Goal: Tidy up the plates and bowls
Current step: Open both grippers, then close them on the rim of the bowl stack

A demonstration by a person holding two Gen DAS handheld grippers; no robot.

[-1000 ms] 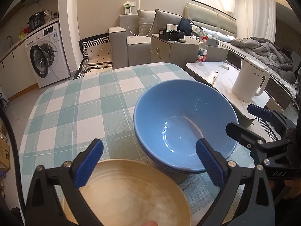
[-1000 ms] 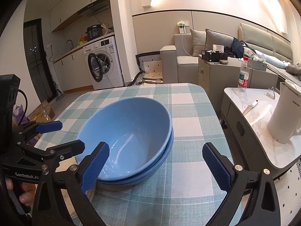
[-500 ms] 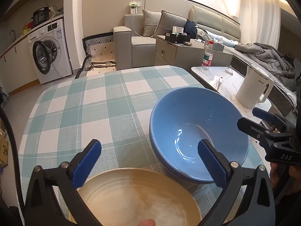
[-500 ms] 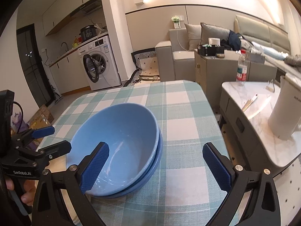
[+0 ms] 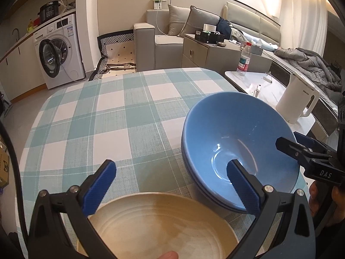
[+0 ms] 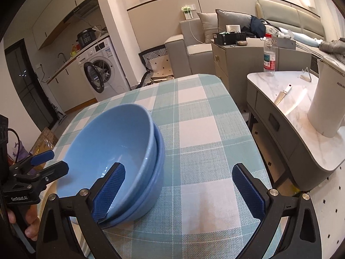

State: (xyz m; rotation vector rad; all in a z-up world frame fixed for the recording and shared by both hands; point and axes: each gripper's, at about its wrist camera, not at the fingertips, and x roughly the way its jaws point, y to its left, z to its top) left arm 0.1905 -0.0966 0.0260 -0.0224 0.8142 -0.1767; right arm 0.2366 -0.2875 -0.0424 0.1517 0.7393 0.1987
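Two blue bowls (image 5: 232, 146) sit nested on the checked tablecloth (image 5: 120, 116), the upper one slightly tilted. A beige plate (image 5: 159, 226) lies at the near edge, under my left gripper (image 5: 170, 172), which is open and holds nothing. A person's fingertip (image 5: 170, 254) shows at the plate's near rim. My right gripper (image 6: 179, 172) is open too, and its left finger overlaps the near rim of the blue bowls (image 6: 112, 146). Each gripper shows in the other's view: the right gripper (image 5: 290, 139) beside the bowls' right side, the left gripper (image 6: 50, 161) at their left.
A white kettle (image 5: 297, 103) and a water bottle (image 5: 244, 58) stand on a marble side table (image 6: 286, 99) just right of the dining table. A washing machine (image 5: 58, 51) and a grey sofa (image 5: 163, 41) lie beyond the table's far edge.
Both grippers have drawn back from the bowls. The bowls have slid right in the left wrist view, and left and lower in the right wrist view. Both grippers stay open.
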